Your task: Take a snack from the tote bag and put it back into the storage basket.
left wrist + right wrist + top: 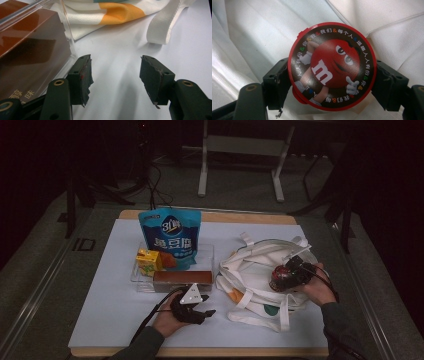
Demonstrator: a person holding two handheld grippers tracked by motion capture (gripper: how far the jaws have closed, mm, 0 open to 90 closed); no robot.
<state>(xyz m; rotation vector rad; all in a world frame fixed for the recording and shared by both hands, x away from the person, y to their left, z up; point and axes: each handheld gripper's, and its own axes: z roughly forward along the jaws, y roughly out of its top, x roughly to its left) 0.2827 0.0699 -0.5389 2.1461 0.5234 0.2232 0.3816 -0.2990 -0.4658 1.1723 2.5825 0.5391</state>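
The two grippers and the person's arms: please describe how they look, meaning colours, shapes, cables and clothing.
Both the left gripper and the right gripper are black, each with two blocky jaws showing round screw holes. The pads are dark, with frayed, torn edges. A grey three-cornered plate sits on top of the left one. A black cable trails from it. The sleeves are dark grey-green.

On the desk the clear tray is at the left and the tote bag at the right. In the tray, the pouch stands behind the long box, with the small carton to the left. The round tin is over the bag.
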